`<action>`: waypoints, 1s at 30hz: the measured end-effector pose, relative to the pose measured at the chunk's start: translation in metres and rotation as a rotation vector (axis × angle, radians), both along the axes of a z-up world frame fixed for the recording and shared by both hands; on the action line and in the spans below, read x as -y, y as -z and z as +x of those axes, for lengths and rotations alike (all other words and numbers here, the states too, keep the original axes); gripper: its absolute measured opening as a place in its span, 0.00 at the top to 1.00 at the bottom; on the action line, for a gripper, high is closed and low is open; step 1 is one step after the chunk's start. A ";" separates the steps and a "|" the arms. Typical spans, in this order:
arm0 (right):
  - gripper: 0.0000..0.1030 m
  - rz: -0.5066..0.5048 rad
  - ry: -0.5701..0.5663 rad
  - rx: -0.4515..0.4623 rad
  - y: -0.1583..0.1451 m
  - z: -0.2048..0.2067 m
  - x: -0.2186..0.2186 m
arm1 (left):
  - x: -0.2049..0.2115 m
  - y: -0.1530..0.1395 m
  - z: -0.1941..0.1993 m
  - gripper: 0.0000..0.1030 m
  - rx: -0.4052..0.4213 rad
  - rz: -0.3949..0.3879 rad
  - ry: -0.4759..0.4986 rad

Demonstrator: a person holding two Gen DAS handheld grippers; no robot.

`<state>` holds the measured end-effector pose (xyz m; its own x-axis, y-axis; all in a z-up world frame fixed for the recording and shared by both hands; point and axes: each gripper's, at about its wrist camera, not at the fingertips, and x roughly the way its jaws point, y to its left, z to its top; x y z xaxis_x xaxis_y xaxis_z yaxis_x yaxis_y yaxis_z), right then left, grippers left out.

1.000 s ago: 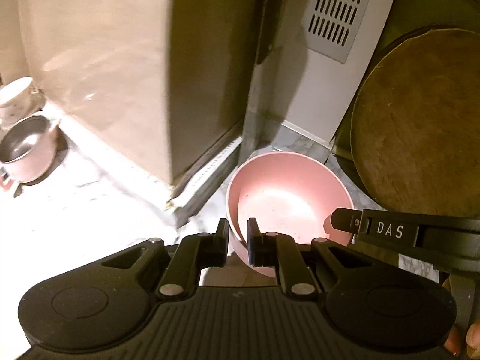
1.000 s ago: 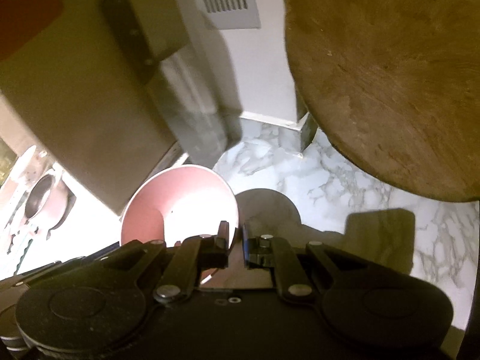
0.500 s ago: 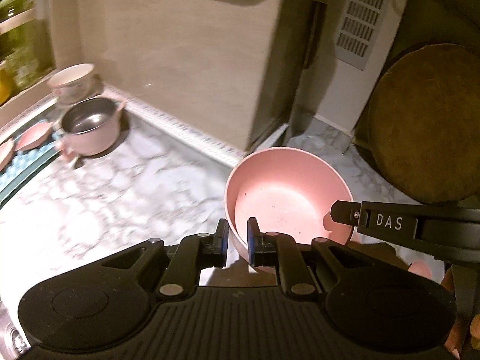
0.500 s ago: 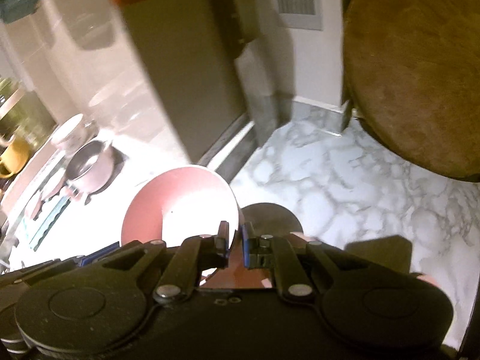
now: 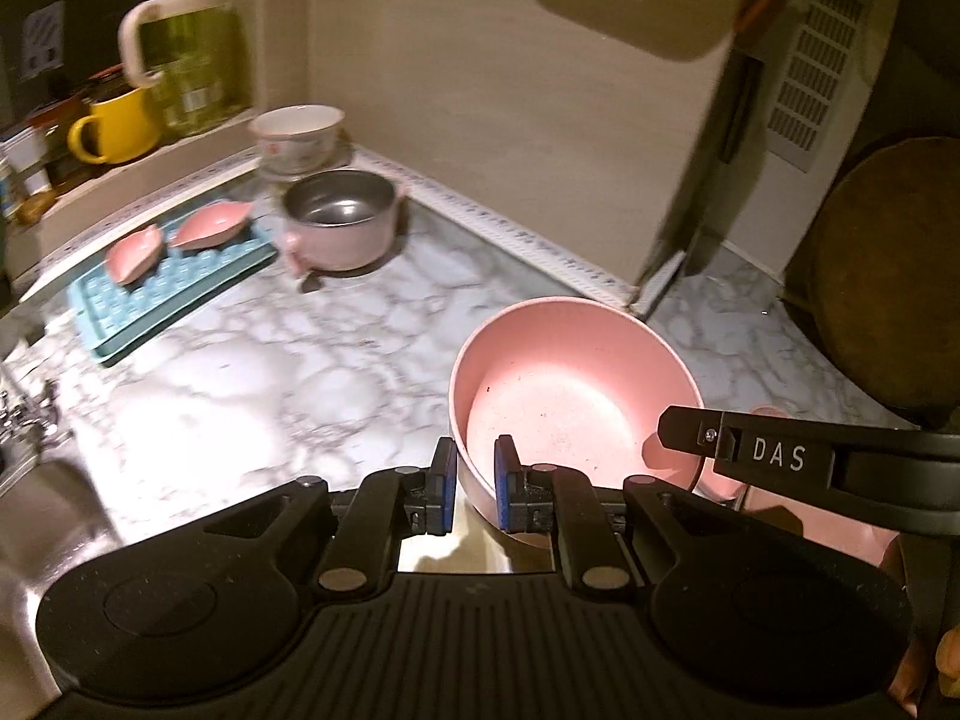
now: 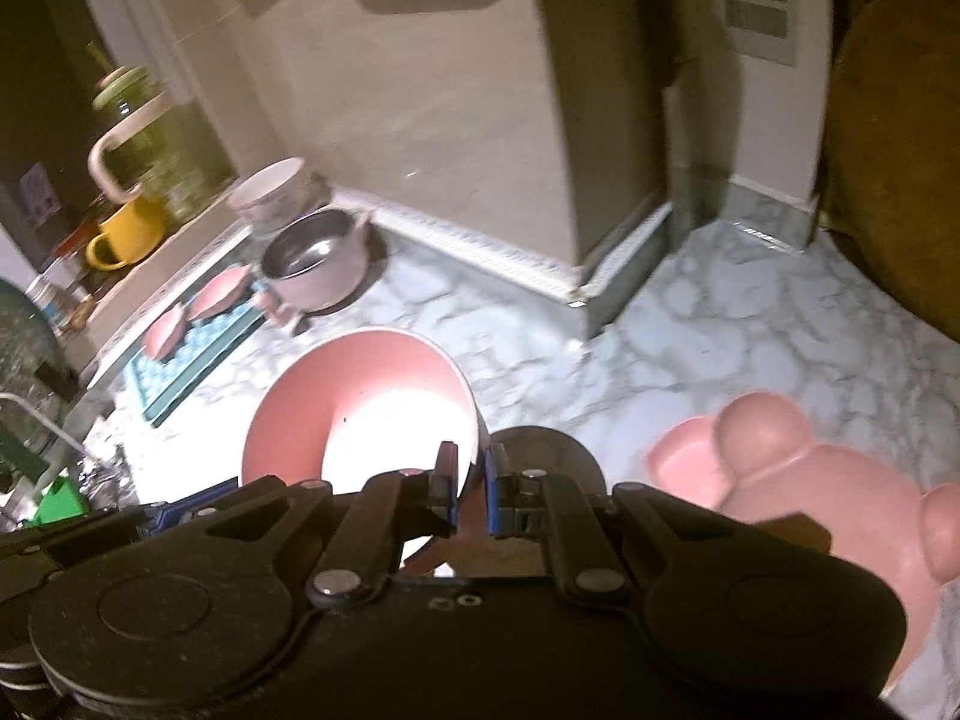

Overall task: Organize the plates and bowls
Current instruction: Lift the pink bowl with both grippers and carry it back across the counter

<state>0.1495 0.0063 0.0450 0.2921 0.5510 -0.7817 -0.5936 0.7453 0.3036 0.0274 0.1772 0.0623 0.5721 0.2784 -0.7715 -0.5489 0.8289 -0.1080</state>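
Note:
A pink bowl (image 5: 570,396) hangs above the marble counter, held by both grippers. My left gripper (image 5: 474,480) is shut on its near rim. My right gripper (image 6: 471,489) is shut on the opposite rim of the same pink bowl (image 6: 360,402), and its finger shows in the left wrist view at the bowl's right side. Further left on the counter stand a steel-lined pink pot (image 5: 339,219), a white patterned bowl (image 5: 297,135) and two small pink leaf dishes (image 5: 210,225) on a blue mat (image 5: 174,288). A pink bear-shaped plate (image 6: 840,504) lies at the right.
A round wooden board (image 5: 888,276) leans at the far right. A beige wall corner (image 5: 648,294) juts out behind the bowl. A yellow mug (image 5: 117,126) and a green pitcher (image 5: 186,42) stand on the ledge. A steel sink (image 5: 24,516) borders the counter's left edge.
Both grippers have carried the pink bowl leftward along the counter, away from the wooden board. The pot, mat, dishes, mug and pitcher have come into view, and the bear plate shows at the right.

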 end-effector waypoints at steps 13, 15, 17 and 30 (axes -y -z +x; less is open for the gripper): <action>0.92 -0.030 -0.091 -0.059 0.025 -0.045 -0.043 | -0.029 0.030 -0.046 0.89 -0.070 -0.037 -0.077; 0.93 -0.038 -0.099 -0.065 0.030 -0.049 -0.046 | -0.031 0.035 -0.050 0.89 -0.077 -0.044 -0.082; 0.93 -0.044 -0.107 -0.075 0.034 -0.051 -0.049 | -0.033 0.039 -0.052 0.89 -0.086 -0.046 -0.086; 0.93 -0.072 -0.119 -0.111 0.054 -0.058 -0.055 | -0.033 0.058 -0.053 0.89 -0.130 -0.067 -0.085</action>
<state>0.0920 0.0608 -0.0088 0.1380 0.5177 -0.8443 -0.6450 0.6939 0.3201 -0.0252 0.2103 0.0046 0.4430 0.2669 -0.8559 -0.6298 0.7721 -0.0852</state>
